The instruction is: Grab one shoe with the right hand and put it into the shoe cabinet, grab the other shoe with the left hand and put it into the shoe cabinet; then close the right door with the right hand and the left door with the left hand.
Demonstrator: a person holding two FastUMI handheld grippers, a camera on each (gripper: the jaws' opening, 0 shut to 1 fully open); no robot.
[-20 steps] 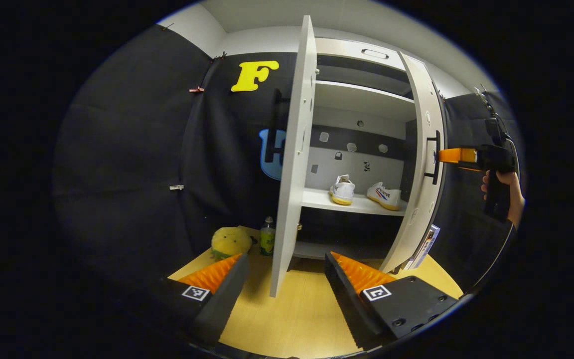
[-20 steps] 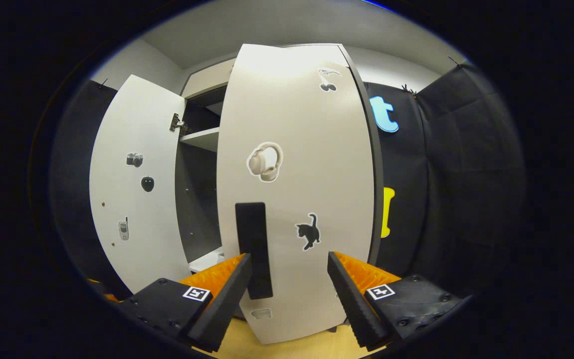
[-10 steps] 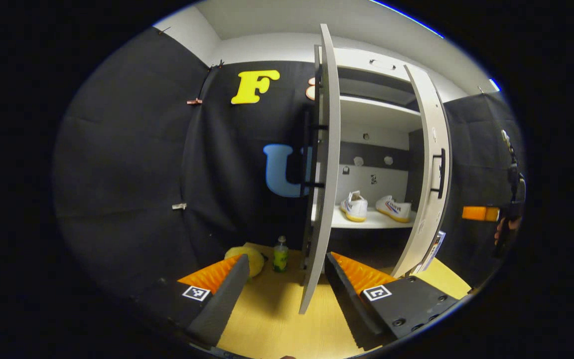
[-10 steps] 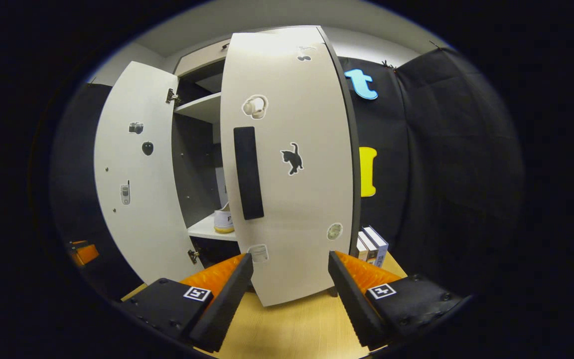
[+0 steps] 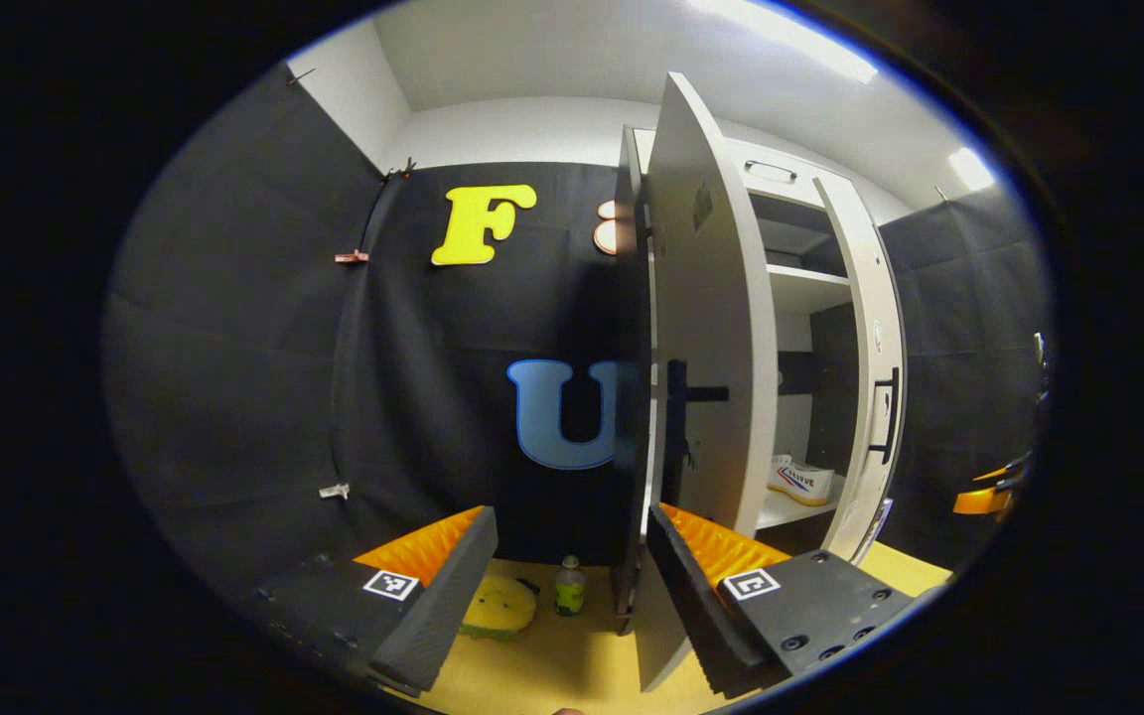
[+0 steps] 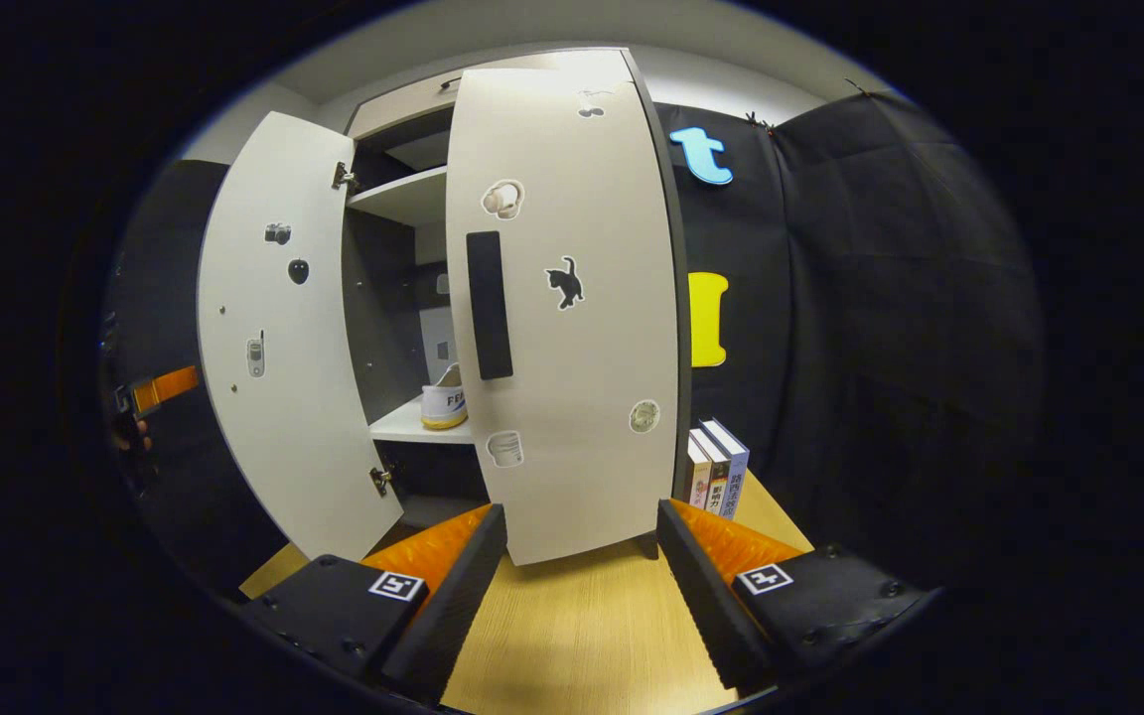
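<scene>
Standing ajar, both doors of the shoe cabinet (image 6: pixel 413 199) leave a tall gap between their inner edges. In the right gripper view, the right gripper (image 6: pixel 582 586) hangs with its fingers spread wide and nothing between them, above bare wooden floor (image 6: pixel 572 645). The right door (image 6: pixel 572 328) rises straight ahead of those fingers, its lower edge just beyond the fingertips, its dark handle (image 6: pixel 489 305) up and to the left of them. The left door (image 6: pixel 274 357) swings out wide beyond the left finger, its inner face toward the camera. Through the gap, one shoe (image 6: pixel 445 402) sits heel-out on the shelf (image 6: pixel 403 425). A row of books (image 6: pixel 716 469) stands upright on the floor beyond the right finger, just beside the cabinet's side.

In the left gripper view, the left gripper (image 5: pixel 572 586) is likewise wide open and empty-handed. The left door (image 5: pixel 706 377) stands nearly edge-on directly ahead, its lower corner dropping between the fingers close to the right one; contact cannot be told. Its handle (image 5: pixel 681 437) juts toward the left. Past the right finger, the other shoe (image 5: pixel 802 480) rests on the shelf (image 5: pixel 781 508) inside, and the right door (image 5: pixel 875 367) stands beyond it. A yellow plush toy (image 5: pixel 498 608) and a small bottle (image 5: pixel 569 586) sit on the floor ahead of the left finger. The right gripper (image 5: pixel 987 492) shows at the far right edge.
</scene>
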